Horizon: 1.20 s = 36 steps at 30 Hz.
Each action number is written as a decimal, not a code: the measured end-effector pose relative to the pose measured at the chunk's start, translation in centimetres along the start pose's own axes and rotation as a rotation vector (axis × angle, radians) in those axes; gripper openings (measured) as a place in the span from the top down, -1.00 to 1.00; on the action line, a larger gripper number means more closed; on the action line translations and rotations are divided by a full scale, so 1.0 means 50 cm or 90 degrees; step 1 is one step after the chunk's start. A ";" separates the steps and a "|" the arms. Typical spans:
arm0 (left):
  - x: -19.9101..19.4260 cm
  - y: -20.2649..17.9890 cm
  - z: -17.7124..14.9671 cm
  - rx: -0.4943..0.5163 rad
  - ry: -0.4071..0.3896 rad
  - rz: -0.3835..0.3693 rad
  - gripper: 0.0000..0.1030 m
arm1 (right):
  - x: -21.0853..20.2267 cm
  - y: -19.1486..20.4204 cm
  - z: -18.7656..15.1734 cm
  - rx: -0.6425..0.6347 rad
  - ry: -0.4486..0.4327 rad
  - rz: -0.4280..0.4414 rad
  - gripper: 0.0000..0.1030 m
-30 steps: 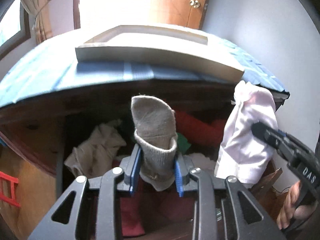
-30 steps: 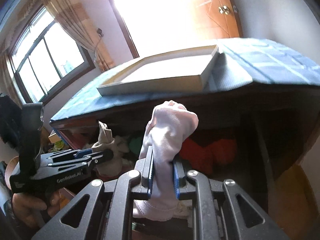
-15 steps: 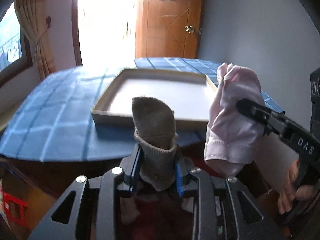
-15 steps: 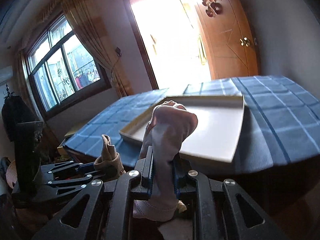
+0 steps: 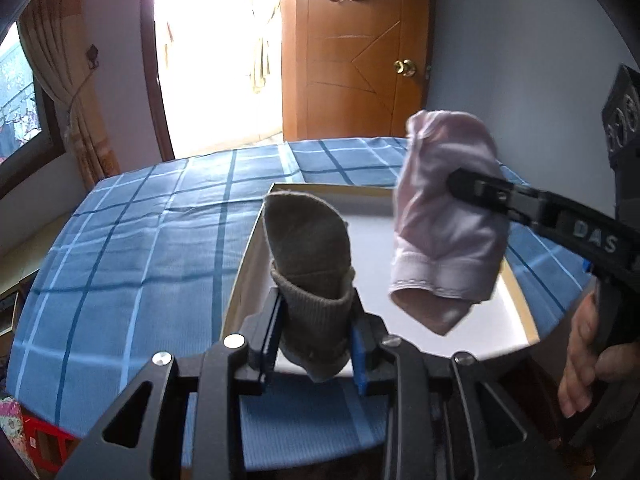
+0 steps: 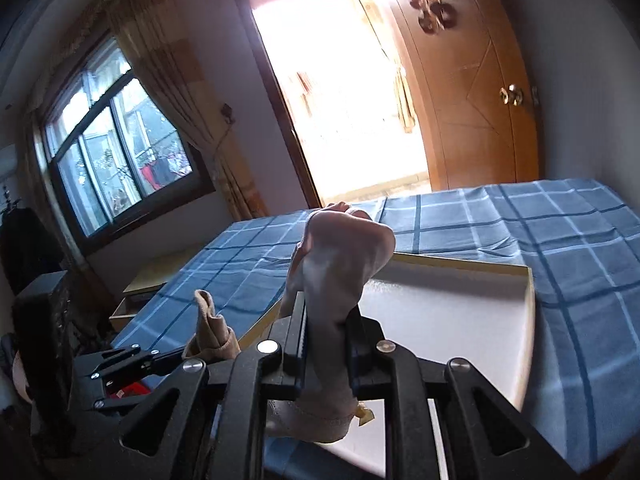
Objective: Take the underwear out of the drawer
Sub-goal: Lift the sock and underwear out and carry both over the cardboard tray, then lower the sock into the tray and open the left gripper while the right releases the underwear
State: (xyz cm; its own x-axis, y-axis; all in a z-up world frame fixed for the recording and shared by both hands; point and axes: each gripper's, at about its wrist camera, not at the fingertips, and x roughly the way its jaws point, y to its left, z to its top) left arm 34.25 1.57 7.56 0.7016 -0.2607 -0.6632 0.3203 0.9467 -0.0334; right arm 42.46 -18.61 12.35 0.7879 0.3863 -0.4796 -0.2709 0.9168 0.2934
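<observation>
My left gripper point(image 5: 314, 334) is shut on a rolled grey-beige piece of underwear point(image 5: 310, 256), held upright above the near rim of a shallow white tray point(image 5: 376, 216). My right gripper point(image 6: 326, 346) is shut on a rolled pale pink piece of underwear point(image 6: 336, 264), also over the tray point(image 6: 452, 312). In the left wrist view the pink roll point(image 5: 444, 216) hangs at the right in the other gripper's black jaws. In the right wrist view the grey-beige roll point(image 6: 212, 336) shows low on the left. The drawer is out of sight below.
The tray lies on a surface covered by a blue checked cloth point(image 5: 140, 240). A hand point(image 5: 588, 364) grips the right tool's handle. Beyond are a wooden door point(image 5: 356, 60), a bright doorway point(image 6: 344, 92) and a curtained window point(image 6: 120, 152). A red object point(image 5: 44, 440) sits low left.
Both grippers have risen from the open drawer with their rolls still held. The drawer's clothes have dropped out of view, and the tray and cloth top now lie below and ahead.
</observation>
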 end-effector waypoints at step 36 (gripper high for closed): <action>0.162 0.036 0.132 -0.005 0.070 0.083 -0.58 | 0.275 -0.118 0.087 0.118 0.144 -0.048 0.47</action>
State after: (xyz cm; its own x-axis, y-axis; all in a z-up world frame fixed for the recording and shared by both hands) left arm 44.69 -0.10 7.08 0.6621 -0.1141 -0.7406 0.2258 0.9728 0.0520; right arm 57.29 -19.15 7.64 0.6528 0.3498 -0.6720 -0.0942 0.9176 0.3861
